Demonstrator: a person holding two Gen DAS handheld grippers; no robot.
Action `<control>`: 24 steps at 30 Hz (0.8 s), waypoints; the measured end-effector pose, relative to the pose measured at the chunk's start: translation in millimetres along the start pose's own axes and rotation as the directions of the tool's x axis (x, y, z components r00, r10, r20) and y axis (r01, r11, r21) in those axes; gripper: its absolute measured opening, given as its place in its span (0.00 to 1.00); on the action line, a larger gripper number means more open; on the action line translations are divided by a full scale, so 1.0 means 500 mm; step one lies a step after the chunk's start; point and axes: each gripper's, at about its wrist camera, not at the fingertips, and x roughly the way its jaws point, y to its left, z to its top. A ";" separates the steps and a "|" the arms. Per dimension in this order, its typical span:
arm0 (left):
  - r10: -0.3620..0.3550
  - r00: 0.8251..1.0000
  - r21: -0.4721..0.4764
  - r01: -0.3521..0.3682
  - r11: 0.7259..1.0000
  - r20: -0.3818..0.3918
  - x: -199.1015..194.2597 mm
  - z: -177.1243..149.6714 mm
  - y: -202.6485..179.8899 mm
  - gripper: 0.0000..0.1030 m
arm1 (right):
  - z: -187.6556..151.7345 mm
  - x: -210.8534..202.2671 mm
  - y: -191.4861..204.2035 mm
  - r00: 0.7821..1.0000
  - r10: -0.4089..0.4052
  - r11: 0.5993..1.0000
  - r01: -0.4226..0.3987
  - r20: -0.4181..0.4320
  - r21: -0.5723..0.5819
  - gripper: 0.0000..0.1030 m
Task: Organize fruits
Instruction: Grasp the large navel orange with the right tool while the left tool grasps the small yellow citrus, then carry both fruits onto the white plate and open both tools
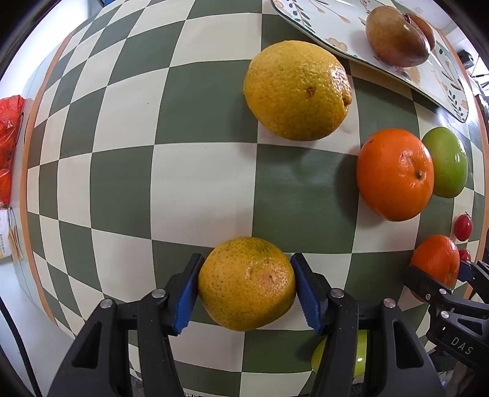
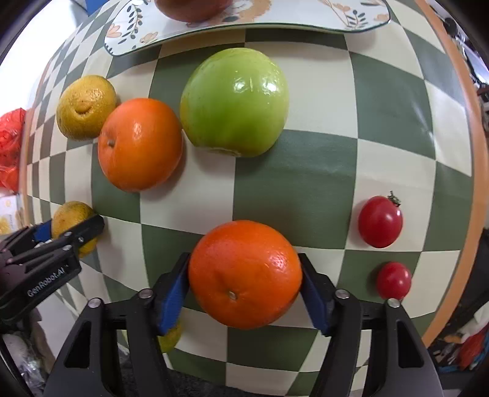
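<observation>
Orange-skinned, firm and round, liable to roll: clamped across the middle, yellowish mandarin [image 1: 247, 283] in left hand-held gripper [image 1: 247, 290], orange mandarin [image 2: 244, 274] in right hand-held gripper [image 2: 244, 290], near the tabletop [image 2: 305, 183] front edge.

A yellow-green object [image 1: 363, 351] is hiding behind the left gripper's finger, possibly a fruit; the plate [image 2: 275, 18] is running off the top edge.

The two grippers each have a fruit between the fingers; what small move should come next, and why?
Probably lift both straight up. The left gripper grips a yellow-green speckled citrus fruit, and the right gripper has a bright orange round fruit between its blue fingers. The floral-patterned plate lies beyond other fruit, so height clears them.
</observation>
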 end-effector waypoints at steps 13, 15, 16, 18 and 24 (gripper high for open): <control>-0.152 0.985 0.000 0.153 0.988 0.082 -0.122 0.028 0.002 0.54 | -0.008 -0.046 -0.071 0.996 0.080 0.996 -0.081 0.032 0.030 0.66; -0.203 0.972 0.004 0.204 0.979 0.122 -0.176 0.054 -0.004 0.54 | -0.009 -0.084 -0.084 0.991 0.118 0.992 -0.121 0.060 0.046 0.66; -0.219 0.966 0.009 0.220 0.975 0.140 -0.199 0.070 -0.009 0.54 | -0.007 -0.101 -0.089 0.988 0.133 0.989 -0.138 0.074 0.053 0.66; -0.247 0.953 0.024 0.247 0.969 0.174 -0.242 0.117 -0.023 0.54 | 0.007 -0.150 -0.103 0.978 0.170 0.981 -0.179 0.122 0.071 0.66; -0.223 0.948 0.053 0.217 0.975 0.227 -0.278 0.303 -0.070 0.54 | 0.120 -0.287 -0.153 0.947 0.172 0.976 -0.202 0.273 0.085 0.66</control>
